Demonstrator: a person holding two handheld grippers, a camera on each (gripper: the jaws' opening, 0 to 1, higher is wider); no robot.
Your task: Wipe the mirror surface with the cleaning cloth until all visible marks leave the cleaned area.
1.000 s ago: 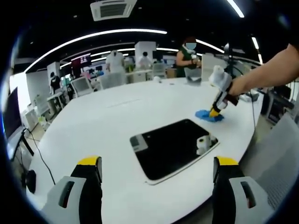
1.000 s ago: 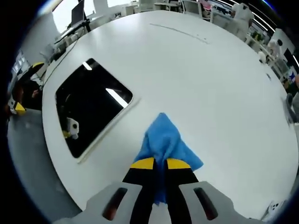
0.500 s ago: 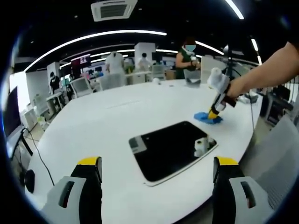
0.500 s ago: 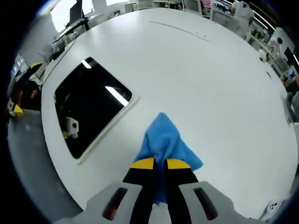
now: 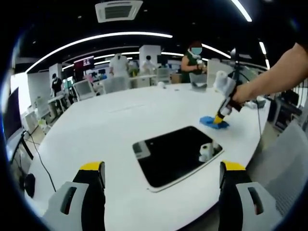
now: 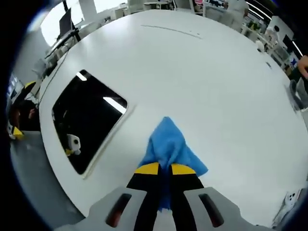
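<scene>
Right gripper view has the right gripper (image 6: 159, 169) at bottom centre, its jaws pinched together on a blue cleaning cloth (image 6: 169, 142) that fans out ahead over the white table (image 6: 216, 86). At left lies the dark mirror (image 6: 86, 118), near the cloth but apart from it, so wiping seems not yet begun; any marks on the glass are too faint to tell (only ceiling lights reflect there). Left gripper view puts the mirror at centre, and the left gripper (image 5: 161, 180) at the bottom with jaws spread wide, holding nothing.
</scene>
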